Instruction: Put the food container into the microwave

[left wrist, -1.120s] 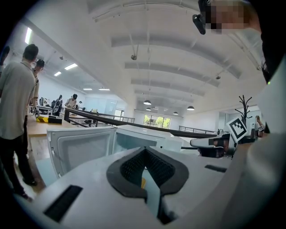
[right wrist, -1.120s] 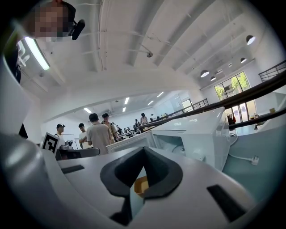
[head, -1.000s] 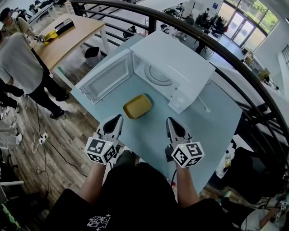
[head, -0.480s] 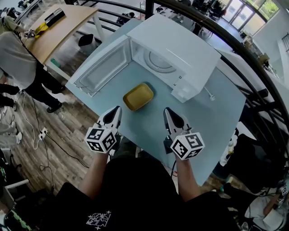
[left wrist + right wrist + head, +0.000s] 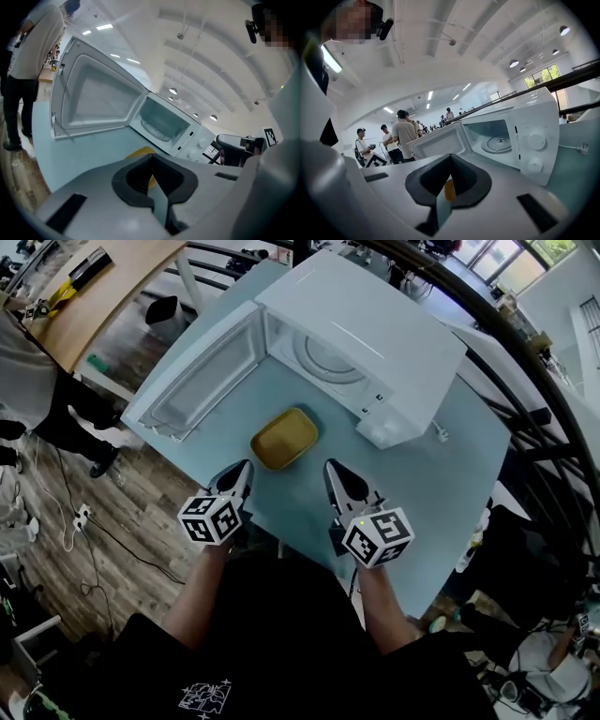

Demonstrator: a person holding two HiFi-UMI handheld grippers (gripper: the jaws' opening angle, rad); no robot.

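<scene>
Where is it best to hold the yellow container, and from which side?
Probably pinch the rim of the yellow container on the side away from the microwave, one jaw inside, one outside. It lies flat with a raised rim, and the opening is straight beyond.

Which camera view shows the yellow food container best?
The head view: the whole food container lies on the table before the open microwave. The left gripper view shows only its yellow edge, the right gripper view a small yellow patch behind its jaws.
</scene>
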